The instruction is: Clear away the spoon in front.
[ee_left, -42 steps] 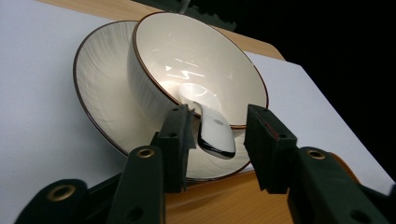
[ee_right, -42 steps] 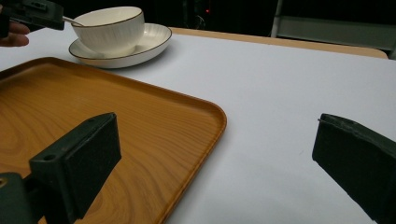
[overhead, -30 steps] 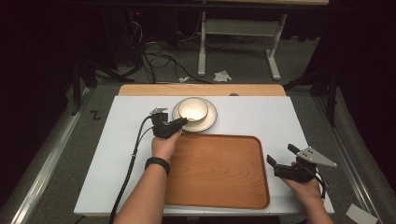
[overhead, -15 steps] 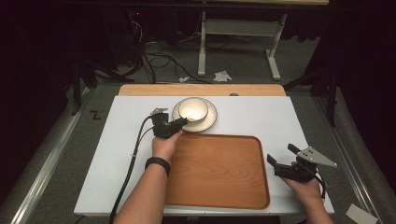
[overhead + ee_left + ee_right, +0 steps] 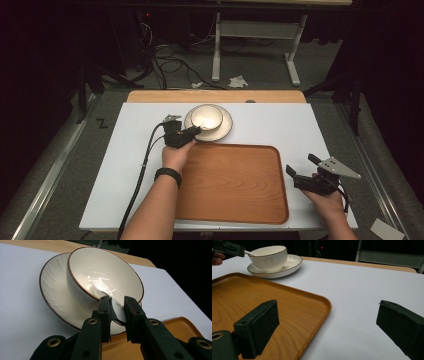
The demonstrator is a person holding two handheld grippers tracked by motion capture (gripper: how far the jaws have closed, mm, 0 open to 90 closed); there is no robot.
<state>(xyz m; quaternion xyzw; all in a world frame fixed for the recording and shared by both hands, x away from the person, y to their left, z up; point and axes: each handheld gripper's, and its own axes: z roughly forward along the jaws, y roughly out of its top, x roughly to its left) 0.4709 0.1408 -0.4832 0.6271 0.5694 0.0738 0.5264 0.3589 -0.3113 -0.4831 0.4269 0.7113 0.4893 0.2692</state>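
A cream bowl [image 5: 205, 116] [image 5: 105, 272] with a brown rim stands on a matching saucer [image 5: 226, 129] [image 5: 53, 290] at the back of the white table. A white spoon [image 5: 100, 287] lies in the bowl, its handle sticking out over the rim. My left gripper [image 5: 196, 131] [image 5: 116, 300] is shut on that handle at the bowl's near-left side. My right gripper [image 5: 300, 164] [image 5: 327, 315] hovers open over the table right of the wooden tray [image 5: 235, 180] [image 5: 237, 295]. Its jaws have narrowed slightly, with nothing between them. In the right gripper view the bowl [image 5: 268, 256] sits far left.
The tray is bare and takes up the near middle of the white table [image 5: 280, 125]. A wooden strip [image 5: 215, 96] borders the table's far edge. Cables and desk legs [image 5: 217, 45] stand on the dark floor beyond.
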